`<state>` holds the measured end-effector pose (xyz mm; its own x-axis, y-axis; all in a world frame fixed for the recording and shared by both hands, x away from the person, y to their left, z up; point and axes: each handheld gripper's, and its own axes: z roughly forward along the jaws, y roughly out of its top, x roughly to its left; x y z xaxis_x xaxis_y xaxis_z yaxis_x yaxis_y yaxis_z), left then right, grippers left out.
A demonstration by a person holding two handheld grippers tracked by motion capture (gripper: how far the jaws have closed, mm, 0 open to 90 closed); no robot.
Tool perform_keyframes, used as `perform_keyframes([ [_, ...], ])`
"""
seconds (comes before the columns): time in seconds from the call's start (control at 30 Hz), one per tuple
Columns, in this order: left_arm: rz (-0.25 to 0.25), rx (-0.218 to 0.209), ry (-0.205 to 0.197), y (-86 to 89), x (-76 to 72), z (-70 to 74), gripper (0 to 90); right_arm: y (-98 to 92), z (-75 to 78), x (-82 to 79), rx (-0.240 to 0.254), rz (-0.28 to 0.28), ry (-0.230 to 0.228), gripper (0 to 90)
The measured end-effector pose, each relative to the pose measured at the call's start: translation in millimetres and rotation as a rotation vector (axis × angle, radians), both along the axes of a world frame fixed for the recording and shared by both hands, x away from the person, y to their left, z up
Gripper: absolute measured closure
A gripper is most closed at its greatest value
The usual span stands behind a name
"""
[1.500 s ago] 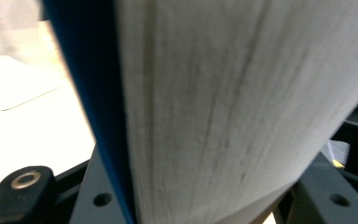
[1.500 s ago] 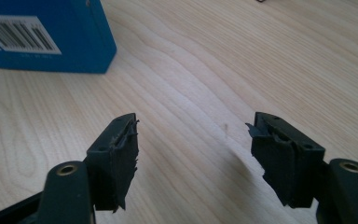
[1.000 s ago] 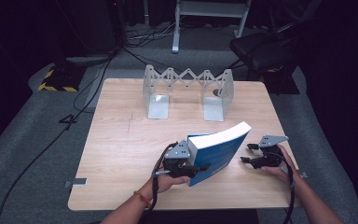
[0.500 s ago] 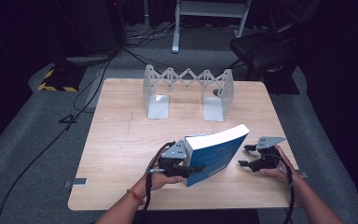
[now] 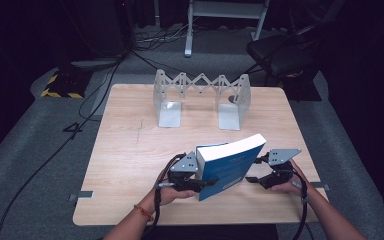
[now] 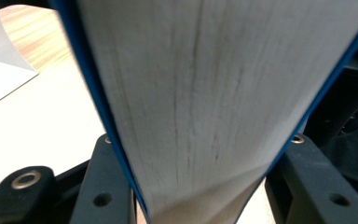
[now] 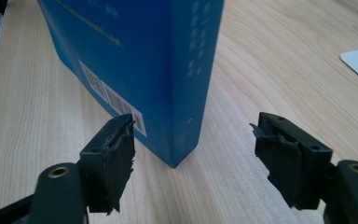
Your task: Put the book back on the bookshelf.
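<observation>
A thick blue book (image 5: 230, 162) stands tilted on the wooden table (image 5: 130, 150), its white page edge up. My left gripper (image 5: 200, 182) is shut on the book's lower left end. In the left gripper view the page edge (image 6: 214, 93) fills the gap between the two jaws. My right gripper (image 5: 257, 172) is open at the book's right end. Its jaws have just been closing a little. In the right gripper view the book's lower corner (image 7: 177, 158) sits between the fingertips (image 7: 116, 140), and neither pad presses on it.
A metal expanding bookend rack (image 5: 200, 85) stands at the back of the table, its white base plates (image 5: 170, 120) lying flat on the wood. A dark chair (image 5: 280, 50) sits beyond the far right corner. Cables run over the grey floor at left.
My right gripper has moved left, closer to the book's right end. The left gripper and the book have barely shifted.
</observation>
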<state>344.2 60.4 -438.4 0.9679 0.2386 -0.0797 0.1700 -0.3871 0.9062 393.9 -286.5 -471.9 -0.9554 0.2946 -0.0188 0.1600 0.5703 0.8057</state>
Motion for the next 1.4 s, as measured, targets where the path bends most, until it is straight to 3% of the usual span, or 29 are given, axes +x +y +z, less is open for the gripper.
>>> perform_keyframes([
  [0.2,-0.010,0.037,-0.026,0.3,-1.4,4.5,59.7,-2.1,0.9,2.3,-0.007,0.013,0.011,29.9],
  [0.3,-0.069,0.033,-0.005,9.4,1.7,5.0,60.0,-1.1,-3.9,0.9,-0.017,0.029,0.010,29.8],
  [0.47,-0.123,0.035,0.024,27.5,6.8,5.8,59.9,1.2,-9.9,-4.2,-0.033,0.048,0.034,30.1],
  [0.63,-0.152,0.053,0.032,42.6,7.1,7.7,59.7,4.9,-11.6,-6.3,-0.049,0.056,0.036,30.3],
  [0.73,-0.139,0.059,0.028,44.2,5.1,8.2,59.0,6.0,-10.0,-7.2,-0.037,0.060,0.030,30.4],
  [0.87,-0.113,0.062,0.022,44.1,2.8,8.1,57.8,9.2,1.1,-8.4,0.003,0.063,0.006,30.9],
  [1.03,-0.057,0.074,0.003,46.2,-1.4,6.6,52.9,19.0,26.2,-11.2,0.066,0.085,-0.050,30.3],
  [1.17,-0.041,0.131,-0.010,46.6,-5.7,1.9,52.0,28.8,50.9,-12.9,0.128,0.121,-0.073,30.7],
  [1.3,-0.009,0.149,-0.021,48.5,-10.2,-1.3,50.3,41.8,73.8,-17.4,0.170,0.177,-0.087,32.3],
  [1.4,0.022,0.140,-0.023,49.1,-13.5,-5.1,48.8,50.0,89.8,-17.2,0.186,0.200,-0.097,33.5],
])
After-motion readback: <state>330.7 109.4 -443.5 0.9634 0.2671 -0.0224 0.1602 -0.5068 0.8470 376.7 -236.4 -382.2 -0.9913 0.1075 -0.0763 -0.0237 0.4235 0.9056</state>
